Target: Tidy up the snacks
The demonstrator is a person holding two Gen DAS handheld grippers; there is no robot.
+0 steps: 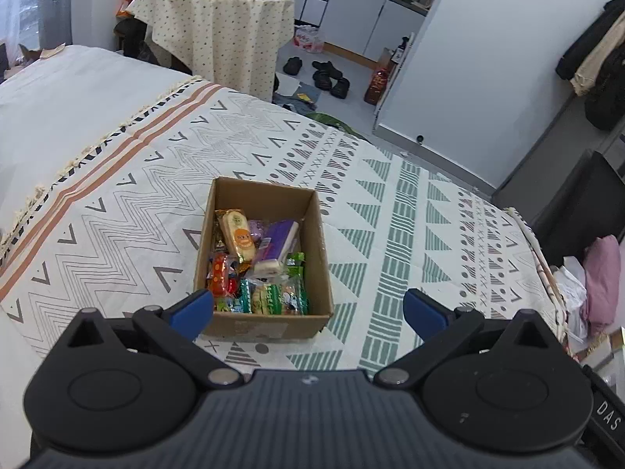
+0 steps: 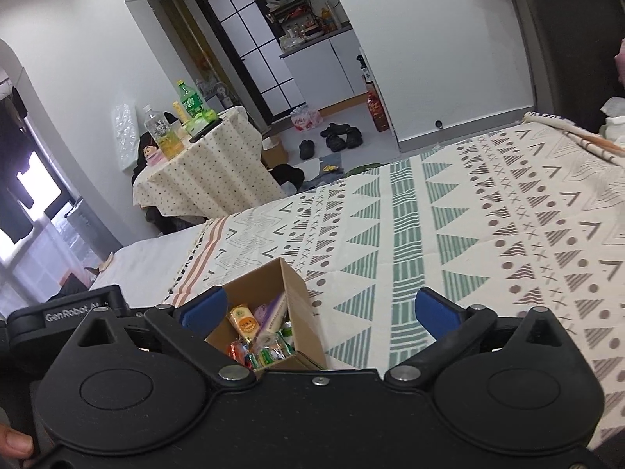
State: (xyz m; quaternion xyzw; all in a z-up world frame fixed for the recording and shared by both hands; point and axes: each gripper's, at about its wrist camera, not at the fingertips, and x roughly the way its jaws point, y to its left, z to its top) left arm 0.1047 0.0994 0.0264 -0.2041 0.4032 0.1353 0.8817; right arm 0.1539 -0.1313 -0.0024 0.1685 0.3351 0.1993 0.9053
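Standing wide apart with nothing between them, the blue pads of the left gripper (image 1: 308,308) are being held above the patterned bedspread (image 1: 390,211), and no snack is being carried by it. Just ahead of that gripper, nearer its left-hand pad, a cardboard box (image 1: 269,326) is sitting upright on the bedspread; its near wall is being partly covered by that pad in the left wrist view. The box is being filled by loose snacks: green-wrapped packets (image 1: 269,299) at the near wall, a red and orange packet (image 1: 218,273) toward the left, a cream and orange wafer pack (image 1: 238,234) and a purple packet (image 1: 279,236) farther in. The right gripper (image 2: 322,308) is likewise being held with its jaws spread wide and empty, and the same box (image 2: 300,293) is being seen low and just ahead of its left-hand pad, partly hidden behind the gripper body. Part of a finger (image 2: 13,443) is being shown at the bottom left edge of the right wrist view. Far ahead of both grippers, beyond the bed, a small table under a dotted cloth (image 1: 218,27) is being occupied by bottles (image 2: 187,101), and dark shoes (image 1: 330,76) are lying on the floor.
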